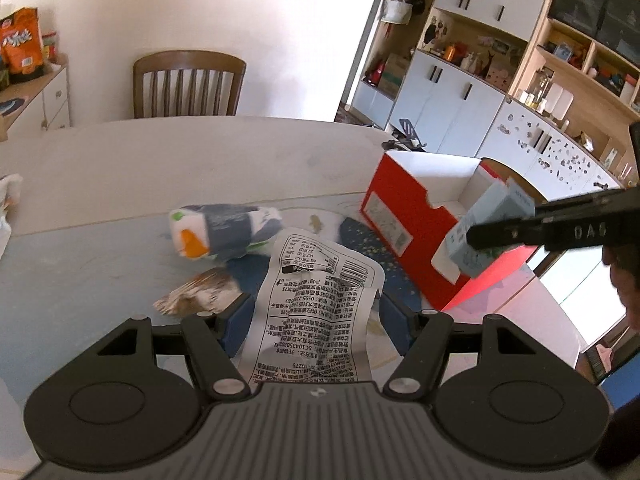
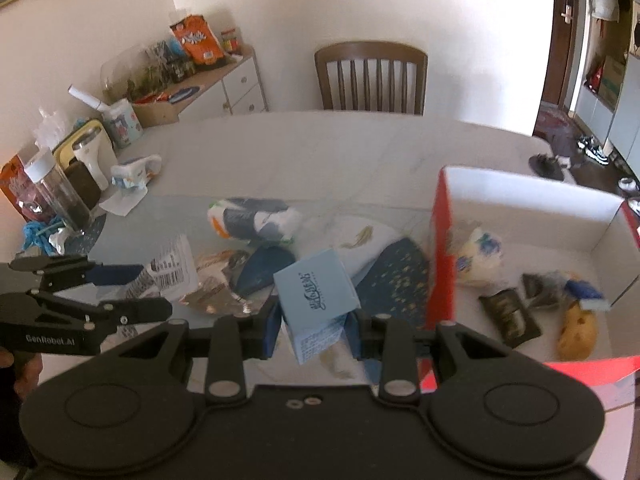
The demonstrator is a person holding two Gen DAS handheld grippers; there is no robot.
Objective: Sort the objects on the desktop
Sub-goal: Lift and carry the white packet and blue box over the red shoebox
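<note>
Just left of the red box (image 2: 440, 248), the right gripper (image 2: 312, 326) is closed on a light blue carton (image 2: 314, 288), which looks light and easily crushed, so its flat sides are best for gripping. Farther left, the left gripper (image 1: 316, 316) pinches a thin, floppy printed wrapper (image 1: 316, 304) above the table (image 1: 200, 160).

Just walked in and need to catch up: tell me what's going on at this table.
A person is sorting clutter into a red box, holding a tool in each hand. The right tool grips a light blue carton beside the box, not yet inside. The left tool holds a white printed wrapper above the table. A rolled grey-and-white packet and a brown wrapper lie unsorted; several snacks already sit in the box.
</note>
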